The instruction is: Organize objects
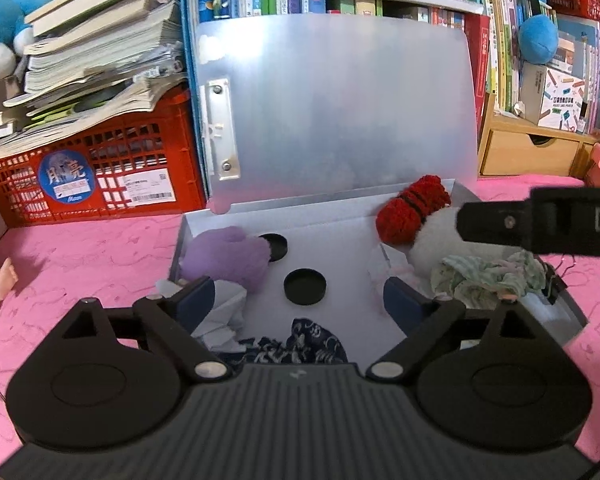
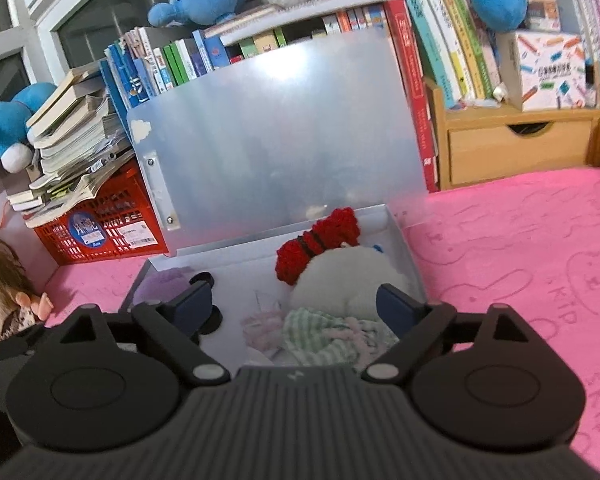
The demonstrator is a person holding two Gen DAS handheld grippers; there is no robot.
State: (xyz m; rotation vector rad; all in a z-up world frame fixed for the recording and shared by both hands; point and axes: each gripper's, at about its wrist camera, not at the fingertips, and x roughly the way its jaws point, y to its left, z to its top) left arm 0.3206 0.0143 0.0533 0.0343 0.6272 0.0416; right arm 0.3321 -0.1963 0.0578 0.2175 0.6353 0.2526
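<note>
A flat grey box [image 1: 340, 248] [image 2: 410, 256] lies on the pink mat with its translucent lid [image 1: 336, 108] [image 2: 280, 136] standing upright behind it. Inside lie a purple plush [image 1: 228, 258], a white plush with a red knitted hat [image 1: 414, 208] [image 2: 318, 246], a green striped cloth [image 1: 488, 276] [image 2: 320, 338], a dark patterned cloth [image 1: 300, 346] and two black round caps [image 1: 305, 286]. My left gripper [image 1: 300, 304] hovers open over the box's near edge, nothing between its fingers. My right gripper [image 2: 296, 306] is open above the striped cloth, pads clear of it.
A red crate [image 1: 96, 180] [image 2: 108, 224] under stacked books stands left of the box. Book rows and plush toys line the back. A wooden drawer unit [image 1: 532, 152] [image 2: 516, 148] is at the right. A doll [image 2: 4, 304] lies at the far left. Pink mat [image 2: 520, 240] spreads to the right.
</note>
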